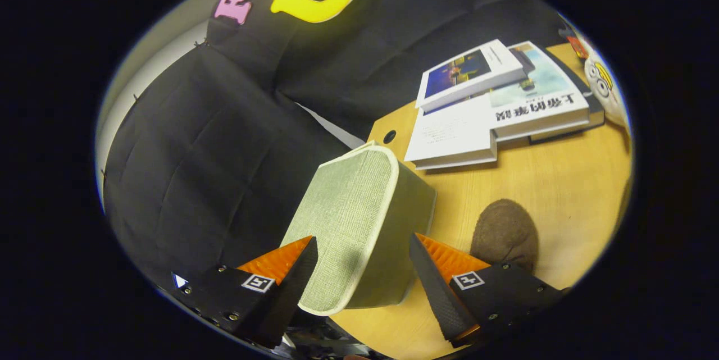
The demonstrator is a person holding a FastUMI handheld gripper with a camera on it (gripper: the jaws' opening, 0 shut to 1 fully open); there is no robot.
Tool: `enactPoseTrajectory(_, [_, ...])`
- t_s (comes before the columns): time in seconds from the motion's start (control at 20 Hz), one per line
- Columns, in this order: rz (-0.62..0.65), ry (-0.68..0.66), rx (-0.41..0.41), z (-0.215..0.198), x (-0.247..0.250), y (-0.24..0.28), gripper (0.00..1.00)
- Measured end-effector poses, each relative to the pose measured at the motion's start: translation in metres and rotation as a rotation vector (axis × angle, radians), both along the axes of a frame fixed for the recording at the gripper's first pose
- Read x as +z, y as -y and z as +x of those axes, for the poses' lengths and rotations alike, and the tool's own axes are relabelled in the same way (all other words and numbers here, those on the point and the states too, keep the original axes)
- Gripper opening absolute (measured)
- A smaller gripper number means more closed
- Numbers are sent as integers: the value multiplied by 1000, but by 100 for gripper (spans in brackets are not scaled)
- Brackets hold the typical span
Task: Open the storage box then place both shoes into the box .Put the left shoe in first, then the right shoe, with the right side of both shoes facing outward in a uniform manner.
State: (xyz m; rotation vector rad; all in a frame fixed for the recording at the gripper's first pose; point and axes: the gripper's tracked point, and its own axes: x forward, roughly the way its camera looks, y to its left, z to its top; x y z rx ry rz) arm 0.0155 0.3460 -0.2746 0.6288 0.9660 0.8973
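tool (362, 276) hanging wide open, gripping nothing | green storage box (351, 225) sitting between its fingers, lid shut, long axis running toward 12 o'clock | brown shoe (504, 233) waiting on bench (561, 191) at 2 o'clock beside right finger | books (494, 107) lying beyond

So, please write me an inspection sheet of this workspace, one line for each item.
Surface: wooden table, light brown, with a round hole near its far corner.
Job's things: green fabric storage box with white trim, lid closed, between the fingers; brown shoe on the table beside the box, partly behind the right finger.
Clutter: stack of books beyond the box; white toy figure past the books.
Tongs: the tongs are open, the fingers on either side of the box; contact with it cannot be told.
Cables: nothing seen.
Surroundings: black cloth wall behind the table.
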Motion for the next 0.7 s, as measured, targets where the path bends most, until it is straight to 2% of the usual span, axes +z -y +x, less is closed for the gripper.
enactPoseTrajectory(0.35, [88, -163, 34, -8, -10, -31, 98])
enactPoseTrajectory(0.45, [90, -224, 31, -11, -13, -31, 82])
enactPoseTrajectory(0.5, [95, -238, 27, -12, -10, -30, 82])
enactPoseTrajectory(0.55, [106, -249, 12, -10, -9, -35, 72])
enactPoseTrajectory(0.65, [112, -264, 0, -7, -3, -34, 41])
enactPoseTrajectory(0.7, [114, -267, 0, -6, 0, -34, 35])
